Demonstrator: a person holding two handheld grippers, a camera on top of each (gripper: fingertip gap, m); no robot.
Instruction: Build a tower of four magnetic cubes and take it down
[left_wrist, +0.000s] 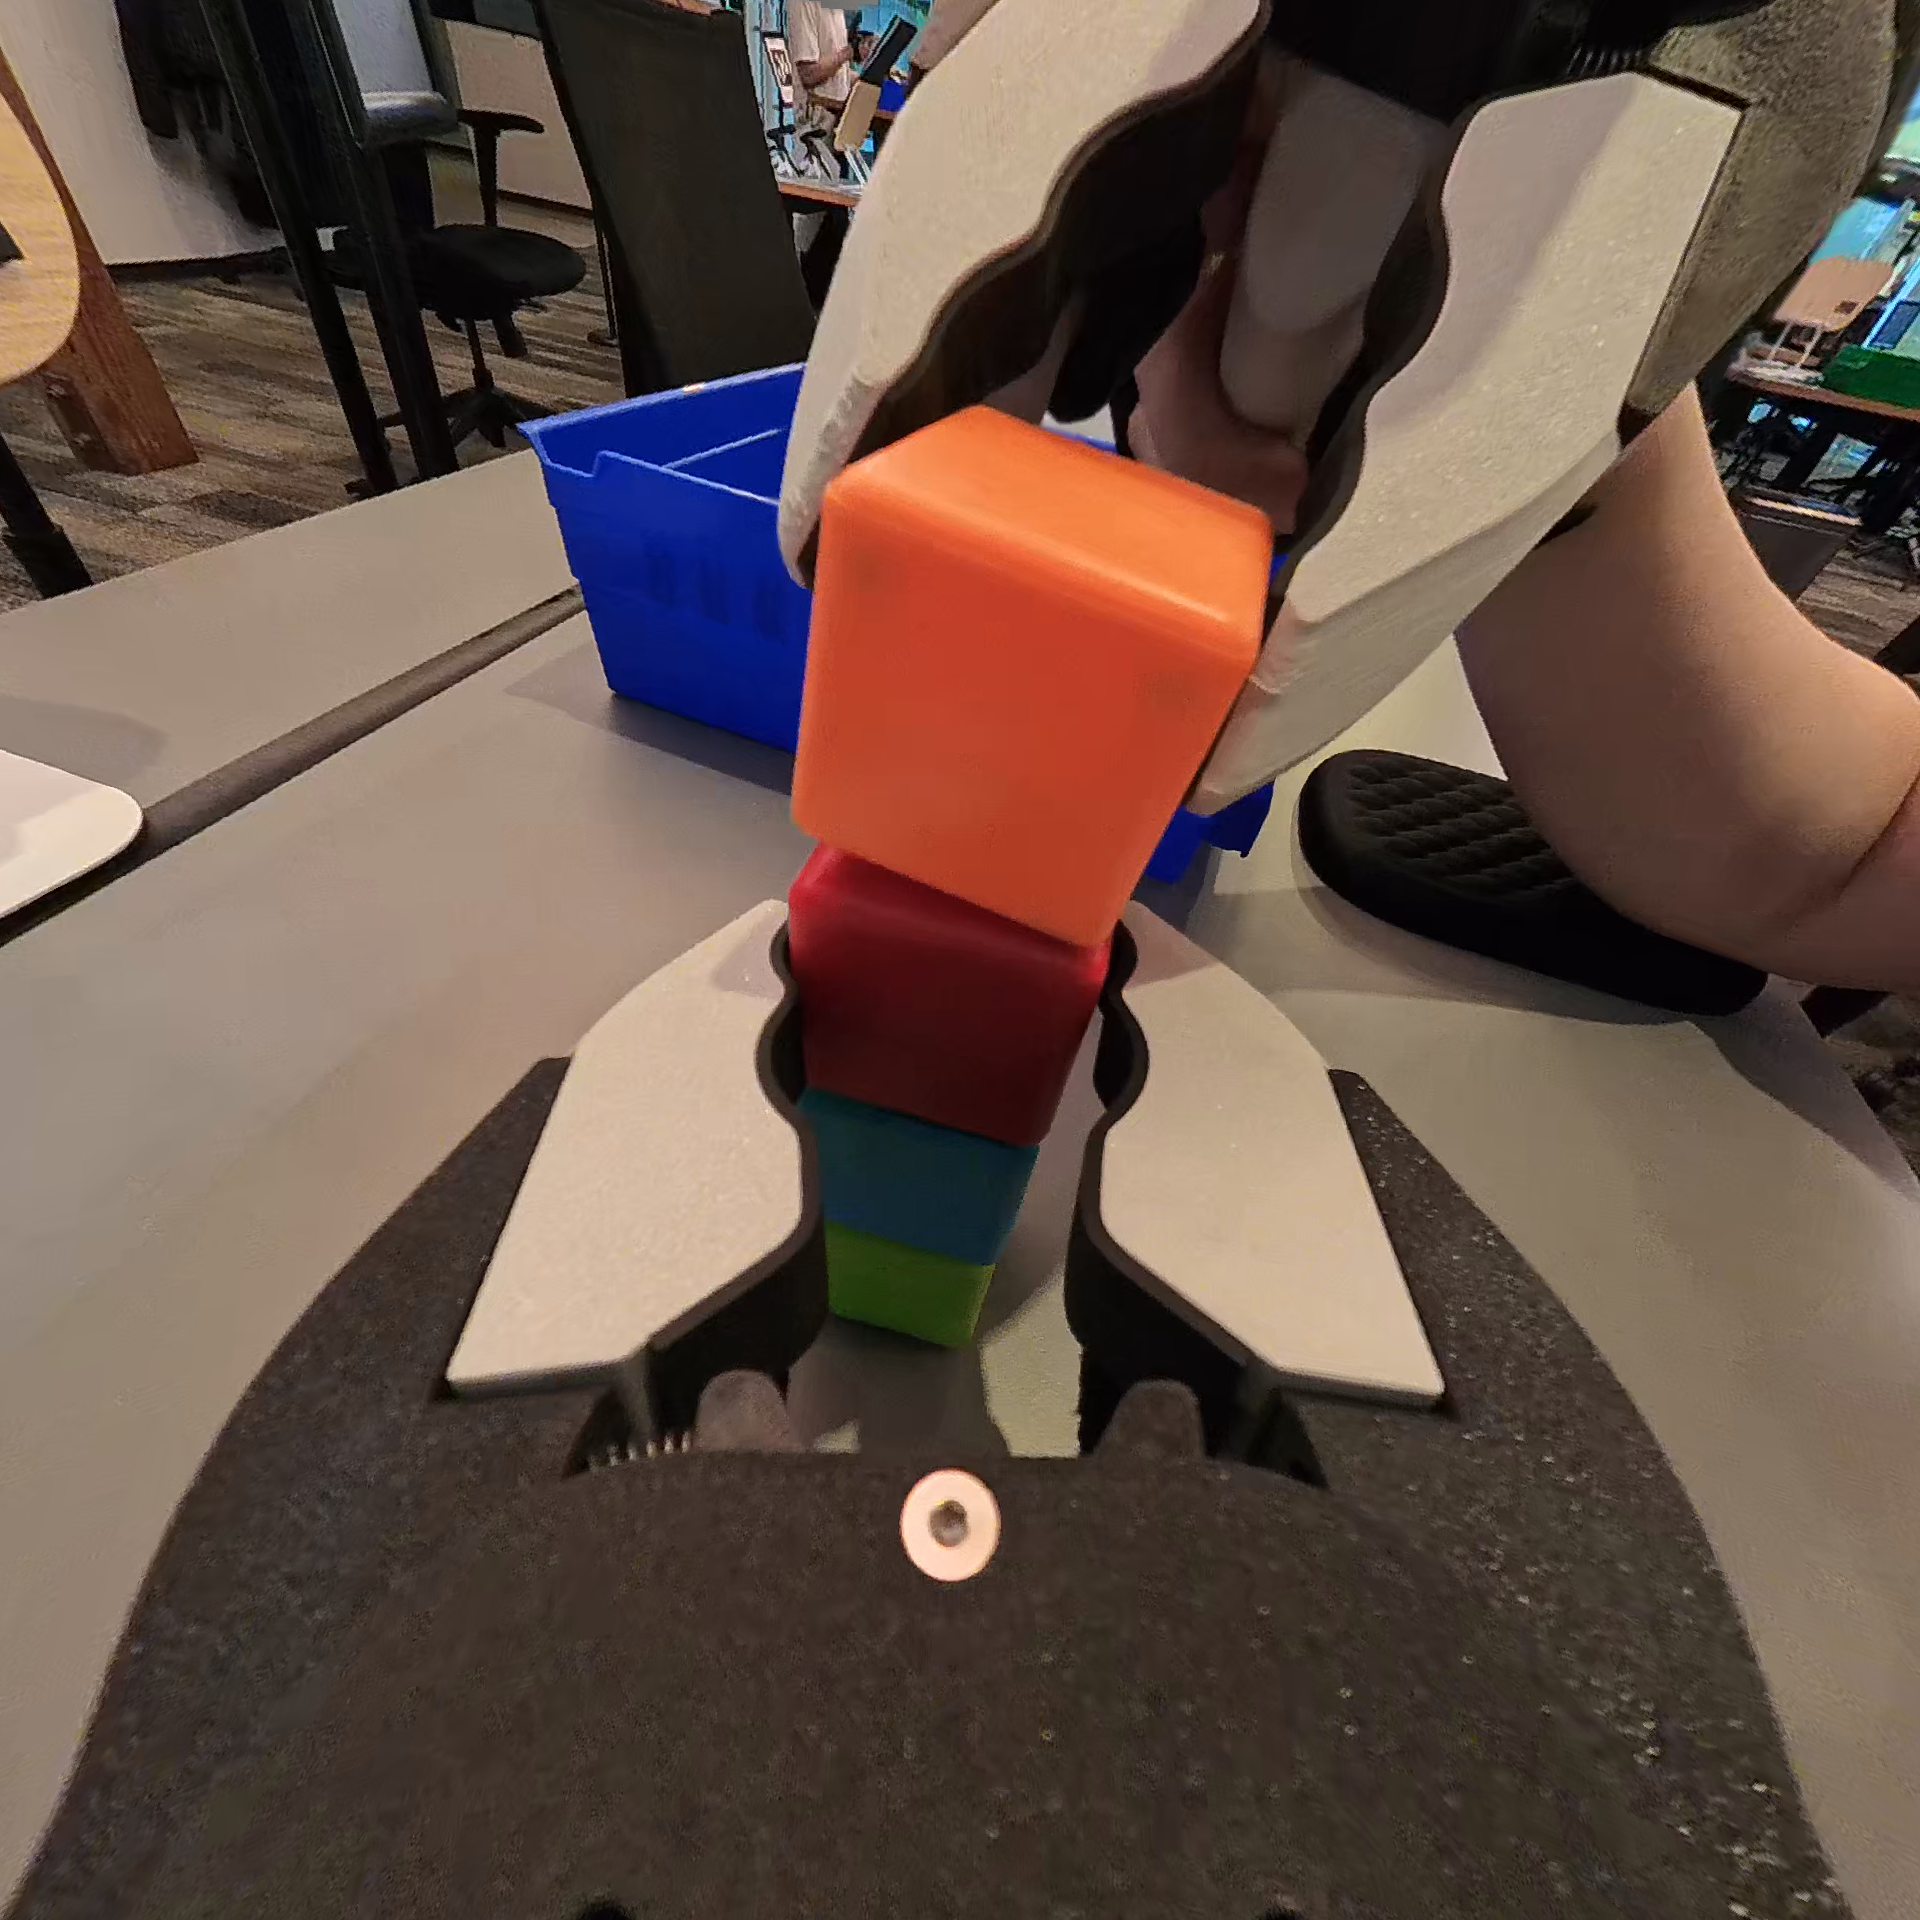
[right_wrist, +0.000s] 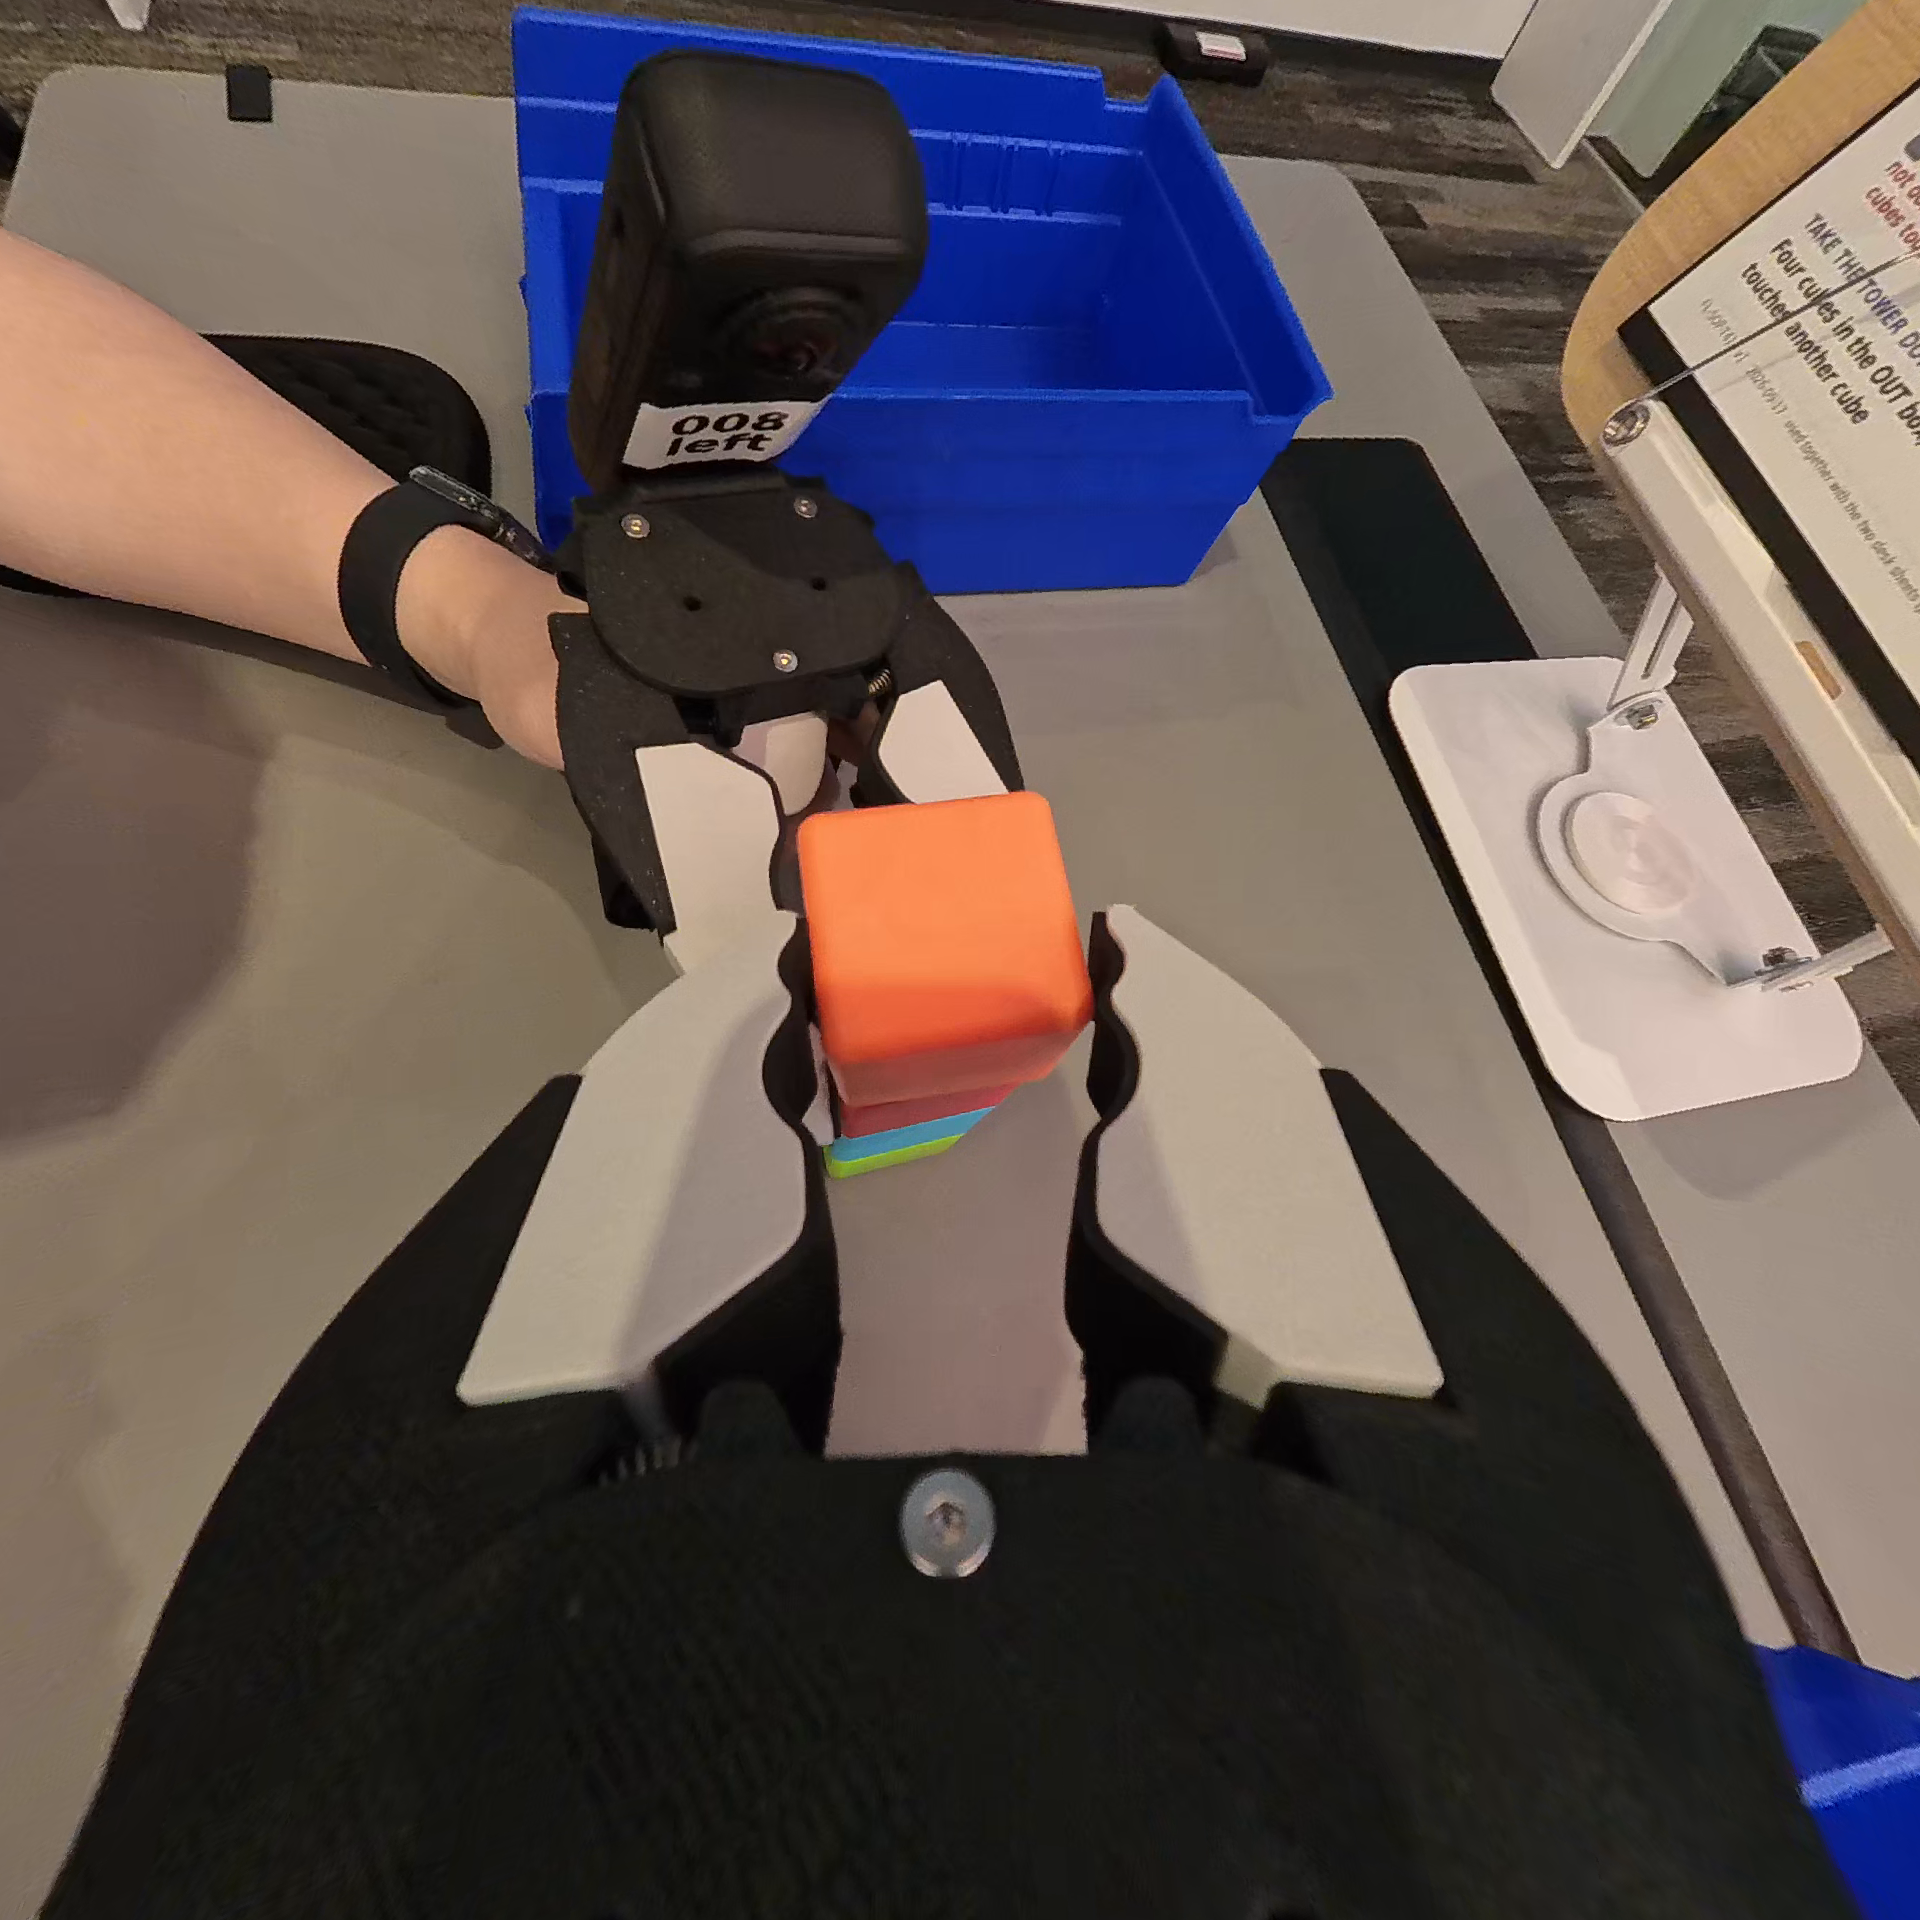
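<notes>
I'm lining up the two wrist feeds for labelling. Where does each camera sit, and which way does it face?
Left wrist view: low on the left gripper, facing level at the tower; its fingers flank the red cube; a forearm shows.
Right wrist view: on the right gripper, looking steeply down; its fingers flank the orange cube; a wrist shows.
Shared: the orange cube, tower, blue bin and each other's gripper.
</notes>
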